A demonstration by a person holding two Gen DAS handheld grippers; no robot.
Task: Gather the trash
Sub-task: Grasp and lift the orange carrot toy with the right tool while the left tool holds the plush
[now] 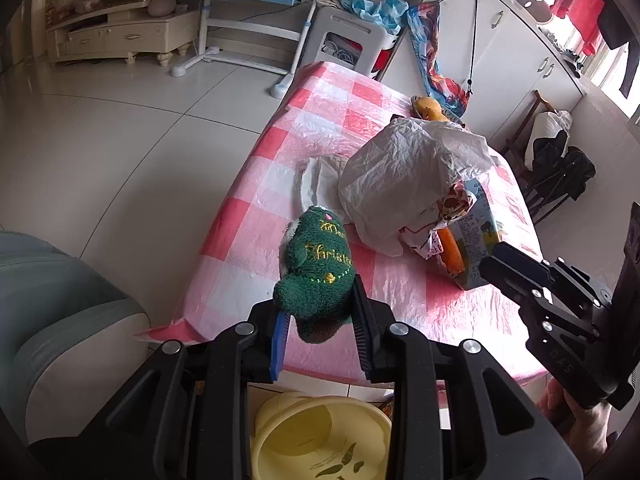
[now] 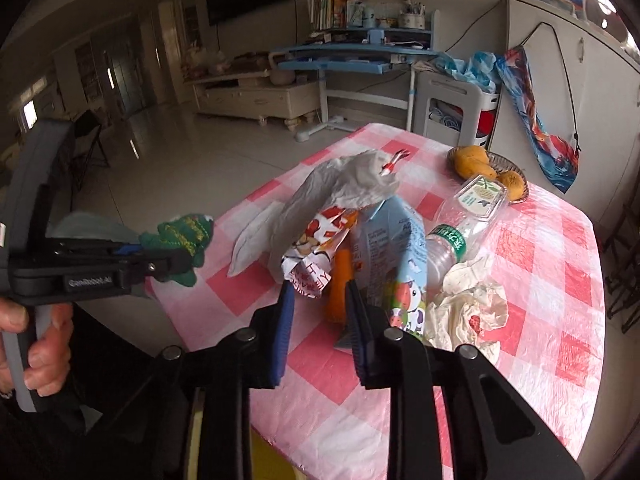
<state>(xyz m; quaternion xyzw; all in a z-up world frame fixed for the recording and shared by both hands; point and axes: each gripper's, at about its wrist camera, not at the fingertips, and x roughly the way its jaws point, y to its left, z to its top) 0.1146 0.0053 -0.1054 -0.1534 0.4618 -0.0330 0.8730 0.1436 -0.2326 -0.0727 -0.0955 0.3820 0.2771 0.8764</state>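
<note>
Clamping a green cloth (image 1: 316,276), the left gripper (image 1: 320,336) hovers above the yellow bin (image 1: 320,440).

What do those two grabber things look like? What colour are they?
Both are black plastic with silver round bolts. The left tool has two flat fingers lined with ribbed pads, blue on one side. The right tool has blue ribbed pads too. Seen from the side, the left one has a grey handle and small white lettering. A bare hand grips it; no sleeve shows.
</note>
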